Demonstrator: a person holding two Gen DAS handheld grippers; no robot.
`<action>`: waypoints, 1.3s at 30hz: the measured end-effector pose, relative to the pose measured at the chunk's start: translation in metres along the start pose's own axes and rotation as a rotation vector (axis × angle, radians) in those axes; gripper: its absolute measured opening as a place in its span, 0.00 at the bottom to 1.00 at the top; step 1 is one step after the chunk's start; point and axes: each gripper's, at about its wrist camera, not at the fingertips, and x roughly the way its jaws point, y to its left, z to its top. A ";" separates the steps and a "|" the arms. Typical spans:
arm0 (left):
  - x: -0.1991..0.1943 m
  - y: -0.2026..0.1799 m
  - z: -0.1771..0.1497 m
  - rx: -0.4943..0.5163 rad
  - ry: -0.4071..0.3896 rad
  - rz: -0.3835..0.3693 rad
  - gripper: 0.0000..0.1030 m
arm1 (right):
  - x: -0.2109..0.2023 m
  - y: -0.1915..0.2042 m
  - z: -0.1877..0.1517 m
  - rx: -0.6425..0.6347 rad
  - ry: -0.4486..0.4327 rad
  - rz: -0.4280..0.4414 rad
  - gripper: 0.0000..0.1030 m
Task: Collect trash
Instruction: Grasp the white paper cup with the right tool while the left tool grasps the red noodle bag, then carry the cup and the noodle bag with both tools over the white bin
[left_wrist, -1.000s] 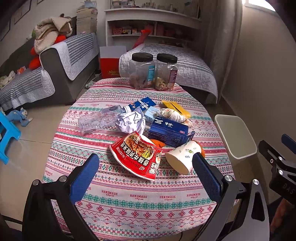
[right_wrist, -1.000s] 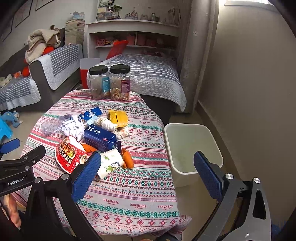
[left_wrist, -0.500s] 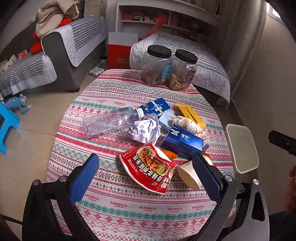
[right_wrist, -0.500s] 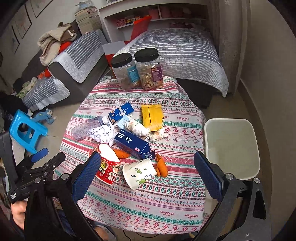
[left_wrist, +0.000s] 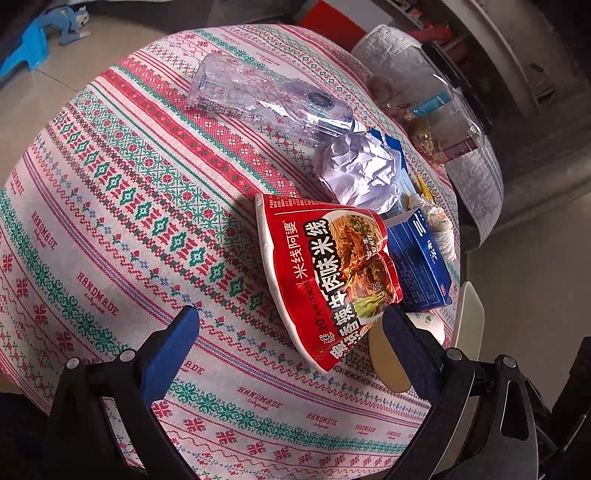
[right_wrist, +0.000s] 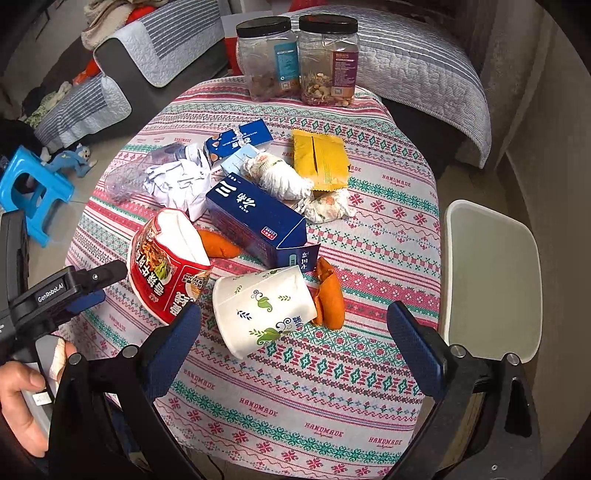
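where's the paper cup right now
In the right wrist view the paper cup lies on its side at the near middle of the table, between the red noodle bowl and an orange peel.

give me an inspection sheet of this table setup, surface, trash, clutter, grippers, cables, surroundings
Surface: round table under a patterned tablecloth.
Job's things: red noodle cup, paper cup on its side, blue carton, crumpled paper, crushed plastic bottle, yellow packet, orange peels; white bin beside the table.
Clutter: two black-lidded snack jars at the far edge.
Grippers: left gripper open near the noodle cup; right gripper open over the paper cup.
Cables: nothing seen.
Surroundings: bed, sofa, blue stool.
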 end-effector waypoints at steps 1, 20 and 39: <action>0.001 0.003 0.000 -0.014 -0.009 -0.015 0.85 | 0.004 0.006 -0.003 -0.031 0.007 -0.007 0.93; 0.011 -0.006 0.015 -0.035 -0.006 -0.259 0.12 | 0.045 0.047 -0.021 -0.301 0.009 -0.162 0.80; -0.035 -0.018 0.011 0.049 -0.074 -0.274 0.06 | 0.041 0.027 -0.009 -0.187 0.016 -0.010 0.12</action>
